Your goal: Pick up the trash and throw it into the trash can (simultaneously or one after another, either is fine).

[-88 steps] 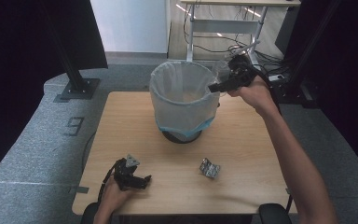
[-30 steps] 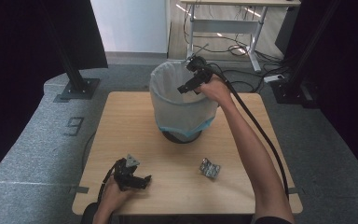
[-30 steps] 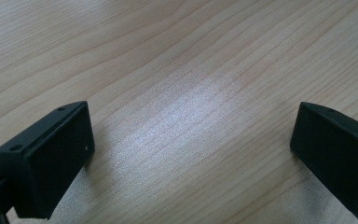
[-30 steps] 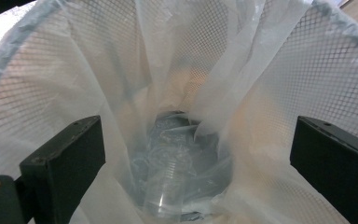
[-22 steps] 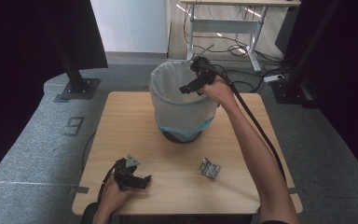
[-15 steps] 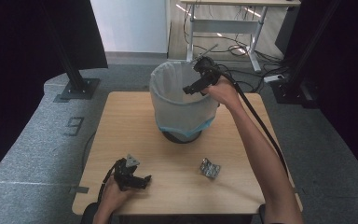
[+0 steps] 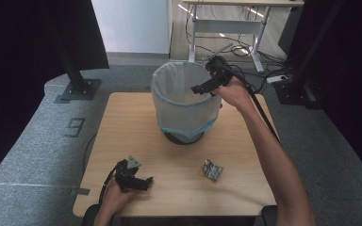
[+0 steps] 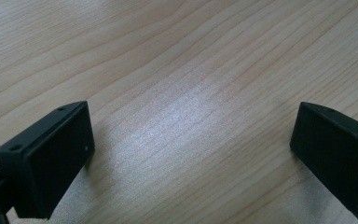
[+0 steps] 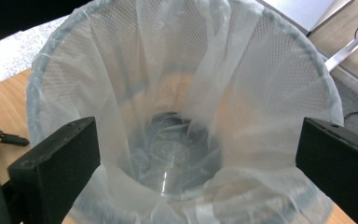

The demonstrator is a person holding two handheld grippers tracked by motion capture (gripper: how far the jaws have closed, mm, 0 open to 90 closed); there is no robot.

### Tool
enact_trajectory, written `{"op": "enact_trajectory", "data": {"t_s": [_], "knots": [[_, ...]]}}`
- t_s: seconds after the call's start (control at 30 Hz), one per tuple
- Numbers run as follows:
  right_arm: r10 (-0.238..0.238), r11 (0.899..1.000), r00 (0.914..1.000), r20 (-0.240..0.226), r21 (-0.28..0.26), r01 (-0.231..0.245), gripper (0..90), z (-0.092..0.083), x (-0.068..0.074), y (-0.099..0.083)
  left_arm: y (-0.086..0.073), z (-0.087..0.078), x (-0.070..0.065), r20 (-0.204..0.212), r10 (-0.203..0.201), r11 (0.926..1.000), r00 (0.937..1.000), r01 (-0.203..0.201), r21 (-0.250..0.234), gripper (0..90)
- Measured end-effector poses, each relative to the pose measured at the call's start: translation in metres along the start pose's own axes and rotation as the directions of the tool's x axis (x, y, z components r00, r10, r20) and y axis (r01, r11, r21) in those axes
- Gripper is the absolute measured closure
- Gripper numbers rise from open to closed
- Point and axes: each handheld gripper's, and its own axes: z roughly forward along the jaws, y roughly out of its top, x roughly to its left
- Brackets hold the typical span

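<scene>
**deskbot_fan:** Starting at the near edge of the table: the left gripper is parked by the near left corner, jaws spread wide, nothing between them. In the left gripper view just bare wood grain is seen between the two black pads. A crumpled foil wrapper is left lying nearer the near right corner, well apart from both grippers. Farther back, the bin with its clear liner is stood toward the far edge, and the right gripper is held over its rim, jaws fully apart and empty, having just been opened the last bit.

**scrapheap22:** So what can be messed up from here?

**deskbot_fan:** Probably the liner. It's draped loose over the rim, so it could be snagged by a jaw or by the trailing cable if the right hand is pulled back low, and the bin could be tipped or dragged toward the table's far edge. The wrapper looks light and springy too, so it might be pinched off-centre and flicked away, maybe off the near edge.

**scrapheap22:** Any brand or label?

**deskbot_fan:** Nothing readable on the wrapper, it's too small and crushed. No print is seen on bin or liner. The only writing: a "9" marked on the grey floor beside the table's left edge.
</scene>
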Motion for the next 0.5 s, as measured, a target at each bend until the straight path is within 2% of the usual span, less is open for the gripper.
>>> {"op": "enact_trajectory", "data": {"t_s": [0.1, 0.17, 0.4, 0.5], "knots": [[-0.015, 1.0, 0.9998, 0.016, 0.009, 0.015, 0.0, -0.003, -0.001, -0.003, 0.0, 0.0, 0.0, 0.001, -0.001, 1.0, 1.0, 0.001, 0.001, 0.0], [-0.003, 1.0, 0.9999, 0.013, -0.014, 0.003, 0.0, -0.01, -0.003, -0.008, 0.0, 0.0, 0.0, 0.001, -0.001, 1.0, 1.0, 0.001, 0.002, 0.0], [-0.006, 1.0, 0.9994, 0.034, -0.007, 0.006, 0.0, -0.023, -0.011, -0.018, 0.0, 0.0, 0.0, 0.0, -0.001, 1.0, 1.0, 0.001, 0.0, 0.0], [0.009, 0.999, 0.9995, 0.029, -0.032, -0.008, 0.0, -0.029, -0.014, -0.023, 0.0, 0.0, 0.0, 0.0, -0.001, 1.0, 1.0, 0.001, 0.001, 0.0]]}}
